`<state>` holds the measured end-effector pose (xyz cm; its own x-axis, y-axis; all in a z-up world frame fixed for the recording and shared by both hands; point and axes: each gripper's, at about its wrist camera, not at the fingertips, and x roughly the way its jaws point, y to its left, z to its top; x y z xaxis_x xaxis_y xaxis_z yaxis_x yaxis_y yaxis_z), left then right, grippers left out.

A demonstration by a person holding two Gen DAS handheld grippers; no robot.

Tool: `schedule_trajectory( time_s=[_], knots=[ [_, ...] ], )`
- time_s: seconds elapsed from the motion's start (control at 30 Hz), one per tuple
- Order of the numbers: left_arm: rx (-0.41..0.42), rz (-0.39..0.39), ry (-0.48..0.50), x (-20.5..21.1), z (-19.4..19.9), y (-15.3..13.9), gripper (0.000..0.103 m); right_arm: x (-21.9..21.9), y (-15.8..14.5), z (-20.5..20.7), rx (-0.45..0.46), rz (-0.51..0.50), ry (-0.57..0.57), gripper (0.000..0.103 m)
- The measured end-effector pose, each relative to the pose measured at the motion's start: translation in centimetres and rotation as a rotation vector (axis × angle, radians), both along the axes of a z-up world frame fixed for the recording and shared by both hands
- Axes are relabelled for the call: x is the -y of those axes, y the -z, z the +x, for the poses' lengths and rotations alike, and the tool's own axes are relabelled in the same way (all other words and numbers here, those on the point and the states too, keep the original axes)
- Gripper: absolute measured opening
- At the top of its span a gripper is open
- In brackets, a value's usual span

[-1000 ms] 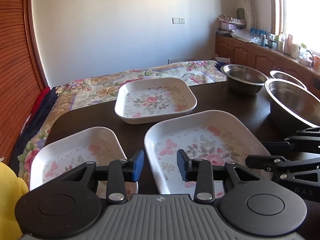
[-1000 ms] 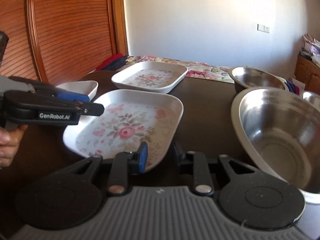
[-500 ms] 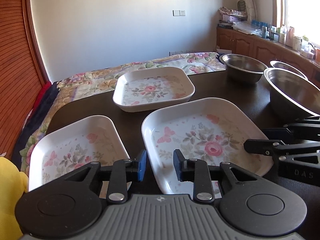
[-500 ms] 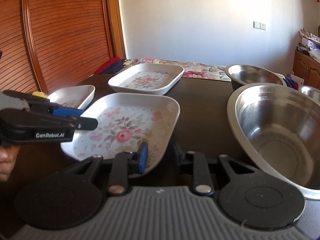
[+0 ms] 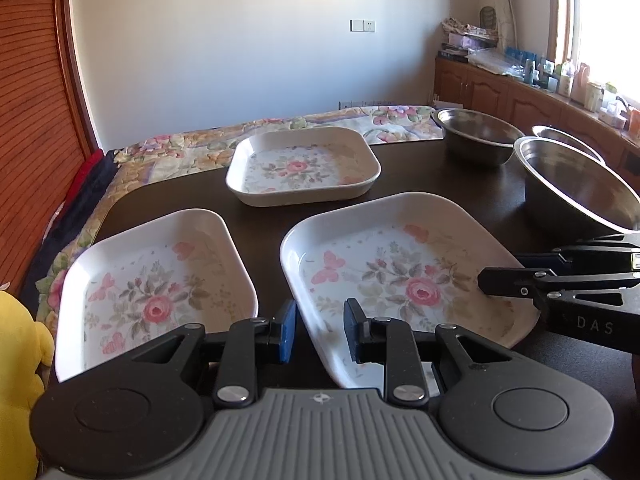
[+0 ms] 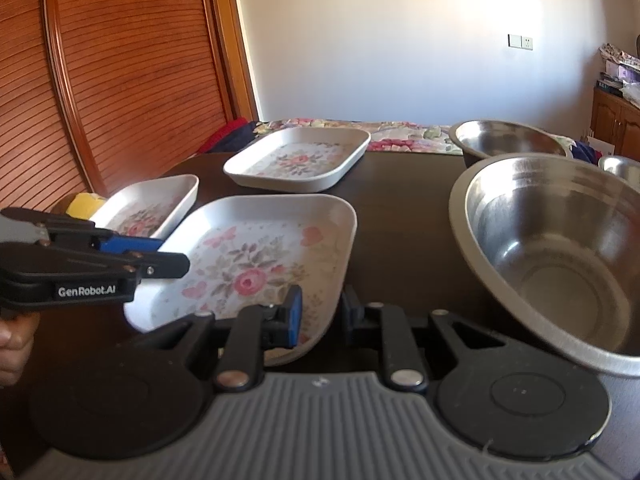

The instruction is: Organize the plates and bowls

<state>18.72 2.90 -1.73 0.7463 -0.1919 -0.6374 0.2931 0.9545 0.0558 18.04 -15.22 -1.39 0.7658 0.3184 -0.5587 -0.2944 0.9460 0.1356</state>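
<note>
Three white square plates with pink flowers are seen on the dark brown surface (image 5: 404, 168). The big flowered plate (image 5: 400, 280) lies in the middle, between the two claws. The left claw (image 5: 319, 331) is held a little apart around the plate's near left edge, not pressed onto it. The right claw (image 6: 319, 314) is spread at the plate's near right corner, with nothing gripped. A smaller flowered plate (image 5: 156, 288) is seen to the left, and another flowered plate (image 5: 302, 166) farther back. Three shiny metal bowls are seen on the right; the biggest metal bowl (image 6: 560, 256) is nearest.
</note>
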Motion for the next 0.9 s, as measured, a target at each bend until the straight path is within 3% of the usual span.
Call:
schedule_trajectory(
  time_s=[0.37, 0.9],
  knots=[
    [-0.009, 0.002, 0.008, 0.2, -0.5, 0.2, 0.028, 0.3, -0.1, -0.3, 0.001, 0.02, 0.006, 0.021],
    [0.062, -0.055, -0.013, -0.4, -7.3, -1.9, 0.028, 0.4, -1.4, -5.3, 0.055, 0.038, -0.016, 0.022]
  ],
)
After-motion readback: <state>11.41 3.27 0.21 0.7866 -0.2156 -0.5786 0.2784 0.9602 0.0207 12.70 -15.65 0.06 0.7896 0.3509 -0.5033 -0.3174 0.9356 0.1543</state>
